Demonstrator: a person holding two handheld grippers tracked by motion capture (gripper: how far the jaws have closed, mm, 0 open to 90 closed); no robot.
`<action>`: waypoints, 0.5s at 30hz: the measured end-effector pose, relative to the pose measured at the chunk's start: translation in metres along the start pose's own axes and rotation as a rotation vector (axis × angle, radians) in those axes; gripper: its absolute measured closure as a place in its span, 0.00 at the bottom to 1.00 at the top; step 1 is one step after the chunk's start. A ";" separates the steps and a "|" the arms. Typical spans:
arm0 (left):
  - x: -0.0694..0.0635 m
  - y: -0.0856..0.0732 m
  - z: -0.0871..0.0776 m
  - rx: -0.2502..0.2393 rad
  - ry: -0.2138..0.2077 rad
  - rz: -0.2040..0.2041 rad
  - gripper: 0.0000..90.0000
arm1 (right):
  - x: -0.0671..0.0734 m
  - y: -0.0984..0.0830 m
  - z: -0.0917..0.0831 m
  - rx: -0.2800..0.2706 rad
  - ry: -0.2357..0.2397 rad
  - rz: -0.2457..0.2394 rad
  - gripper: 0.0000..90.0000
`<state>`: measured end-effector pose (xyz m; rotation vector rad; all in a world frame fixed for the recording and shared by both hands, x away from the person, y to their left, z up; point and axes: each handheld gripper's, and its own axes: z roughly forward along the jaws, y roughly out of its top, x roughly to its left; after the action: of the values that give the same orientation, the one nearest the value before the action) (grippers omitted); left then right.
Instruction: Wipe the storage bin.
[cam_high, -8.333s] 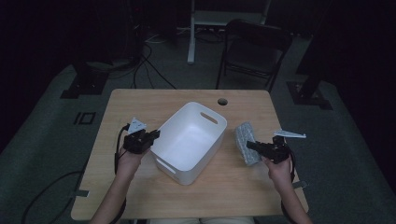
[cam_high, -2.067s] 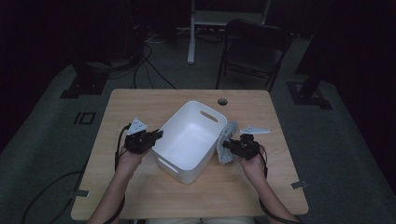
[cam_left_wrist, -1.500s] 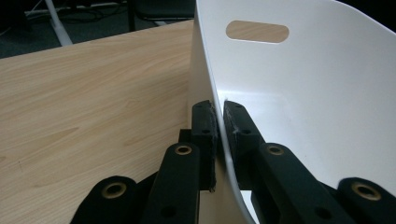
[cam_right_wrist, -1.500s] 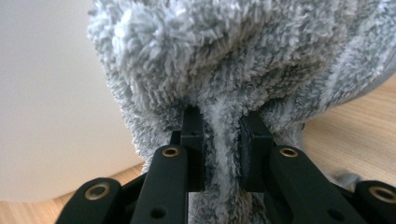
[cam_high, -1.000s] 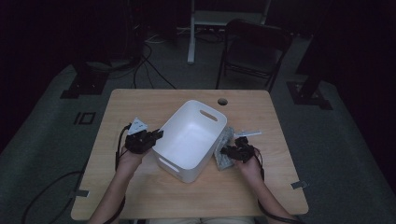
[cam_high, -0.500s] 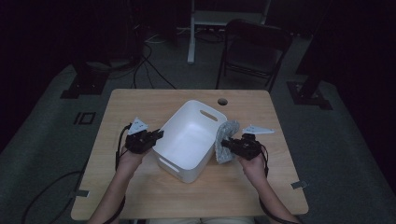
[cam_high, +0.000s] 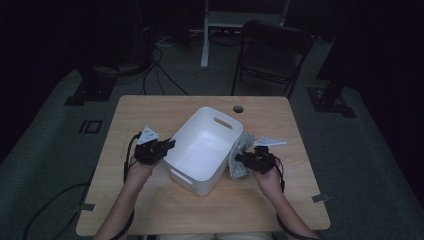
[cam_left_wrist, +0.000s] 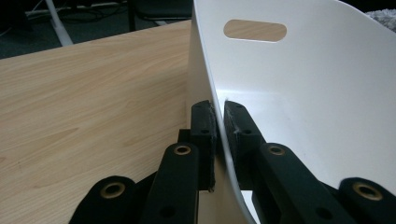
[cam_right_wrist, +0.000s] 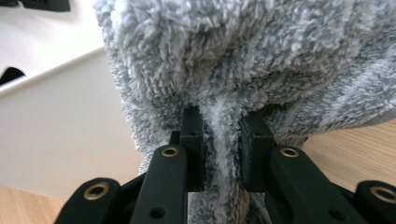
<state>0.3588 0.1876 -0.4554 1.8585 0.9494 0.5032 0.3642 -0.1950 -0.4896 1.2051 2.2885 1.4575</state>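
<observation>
A person sits at a wooden desk (cam_high: 150, 210) with a claw in each hand and a white plastic tub (cam_high: 205, 150) in the middle. The left claw (cam_high: 167, 146) is clenched on the tub's near-left rim, one pad (cam_left_wrist: 203, 135) outside the thin wall and one inside, steadying it where it stood a moment ago. The right claw (cam_high: 239, 159) is grasping a grey fluffy towel (cam_high: 239, 156), a fold of the pile pinched between its pads (cam_right_wrist: 191, 140). Some seconds back that towel lay on the desk well to the right of the tub; since then it has been dragged in and, over the last second, lifted, so that it now hangs bunched against the tub's right wall, its top about level with the rim. By the look of it, the towel is bound for the tub; it is not yet over the rim, and the tub is empty
</observation>
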 end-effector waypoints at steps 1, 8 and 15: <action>0.000 0.000 0.000 0.000 0.000 0.000 0.92 | 0.000 -0.001 0.001 0.006 -0.007 -0.004 0.83; -0.001 0.000 0.000 -0.001 0.007 0.007 0.92 | -0.004 -0.007 0.010 0.040 -0.027 0.000 0.83; -0.001 0.001 0.001 0.001 0.009 0.009 0.92 | -0.008 -0.013 0.019 0.068 -0.035 0.026 0.83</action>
<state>0.3592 0.1858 -0.4552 1.8633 0.9477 0.5169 0.3728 -0.1906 -0.5118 1.2732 2.3251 1.3665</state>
